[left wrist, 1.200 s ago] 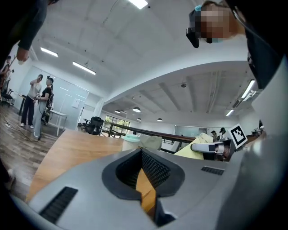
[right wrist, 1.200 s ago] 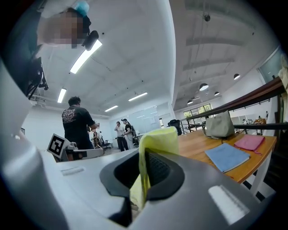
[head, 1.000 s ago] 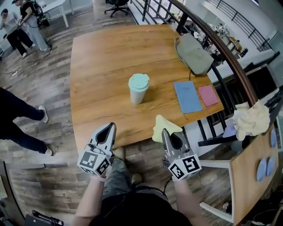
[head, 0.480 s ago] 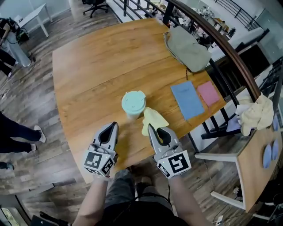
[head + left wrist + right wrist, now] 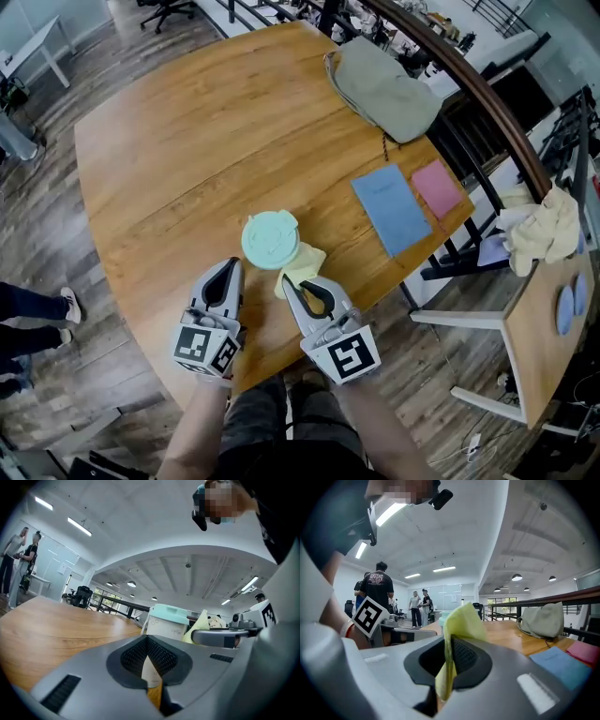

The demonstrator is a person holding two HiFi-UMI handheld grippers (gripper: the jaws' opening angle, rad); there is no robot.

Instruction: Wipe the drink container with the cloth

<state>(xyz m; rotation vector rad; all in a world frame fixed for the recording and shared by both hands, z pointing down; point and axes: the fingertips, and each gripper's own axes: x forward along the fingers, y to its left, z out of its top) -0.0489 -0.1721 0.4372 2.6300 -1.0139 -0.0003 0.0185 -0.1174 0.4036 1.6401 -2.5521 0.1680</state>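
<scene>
A white drink cup with a mint lid (image 5: 270,239) stands upright on the round wooden table (image 5: 187,150), near its front edge. My right gripper (image 5: 290,282) is shut on a yellow cloth (image 5: 302,265), whose free end lies against the cup's lower right side. In the right gripper view the cloth (image 5: 459,620) sticks up between the jaws of the right gripper (image 5: 446,667). My left gripper (image 5: 228,268) is shut and holds nothing, just left of and below the cup. In the left gripper view the cup (image 5: 164,623) stands straight ahead of the left gripper (image 5: 151,667), with the cloth (image 5: 199,627) to its right.
A grey-green bag (image 5: 384,84) lies at the table's far right. A blue cloth (image 5: 389,206) and a pink cloth (image 5: 439,186) lie flat near the right edge. A dark railing (image 5: 469,84) runs behind. People (image 5: 379,592) stand in the background.
Both grippers have closed in on the cup. The right gripper has carried the yellow cloth left and forward until it meets the cup's side.
</scene>
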